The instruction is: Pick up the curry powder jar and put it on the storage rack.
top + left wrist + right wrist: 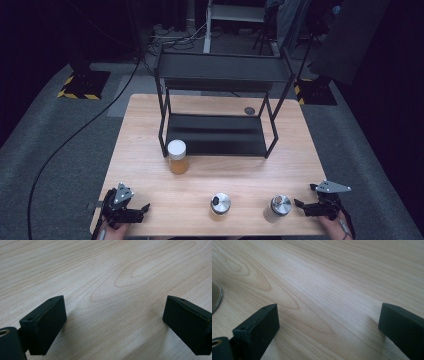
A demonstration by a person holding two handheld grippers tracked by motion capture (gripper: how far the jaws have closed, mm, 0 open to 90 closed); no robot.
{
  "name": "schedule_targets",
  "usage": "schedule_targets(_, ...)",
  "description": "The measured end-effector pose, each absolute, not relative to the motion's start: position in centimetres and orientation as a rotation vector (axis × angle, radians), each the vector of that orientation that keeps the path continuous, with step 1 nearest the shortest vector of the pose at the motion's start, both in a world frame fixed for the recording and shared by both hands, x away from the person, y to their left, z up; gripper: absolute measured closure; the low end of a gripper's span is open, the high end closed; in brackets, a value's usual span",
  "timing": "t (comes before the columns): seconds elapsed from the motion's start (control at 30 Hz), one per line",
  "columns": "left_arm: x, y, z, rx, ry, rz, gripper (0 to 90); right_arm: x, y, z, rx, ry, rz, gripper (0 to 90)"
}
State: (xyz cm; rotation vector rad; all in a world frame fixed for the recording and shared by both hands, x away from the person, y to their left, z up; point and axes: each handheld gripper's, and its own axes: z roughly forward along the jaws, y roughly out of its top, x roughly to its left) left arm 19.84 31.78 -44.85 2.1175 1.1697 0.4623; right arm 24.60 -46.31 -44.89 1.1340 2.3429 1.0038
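Three containers are sitting on the wooden table (pixel 150 150) and neither gripper has touched any of them, so to me this looks like the very start, both hands parked at the near edge. Left gripper (pixel 142 210) rests at the near left corner, jaws spread wide with nothing but bare wood between them in the left gripper view. Right gripper (pixel 300 205) is the same deal at the near right corner, jaws apart and empty, and its tips point straight at the silver-capped jar (pixel 276 208) just beside it. That jar stands upright near the front edge, long axis vertical, cap facing up at the camera; a sliver of what I'd guess is its rim peeks in at the left edge of the right gripper view. Another silver-lidded jar (pixel 220 204) stands upright left of it, about mid-table along the front, and a white-capped jar of amber stuff (pixel 177 157) is upright further back, just in front of the black two-tier shelf (pixel 215 135). My guess is the jars go on that shelf. Next move would be sliding the right gripper in level so the jaws straddle the nearest jar's body below the cap, then closing gently so it doesn't tip
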Motion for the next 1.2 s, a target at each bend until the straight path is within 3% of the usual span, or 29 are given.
schedule_targets(0.5,19.9,32.0,-44.8,2.084,1.194,0.439,6.3,24.6,-46.3,-44.9,1.134,2.344,1.003,3.3)
schedule_targets(1.2,19.3,31.5,-40.5,2.019,1.109,0.433,7.4,24.6,-46.2,-44.9,1.139,2.338,1.003,3.3)
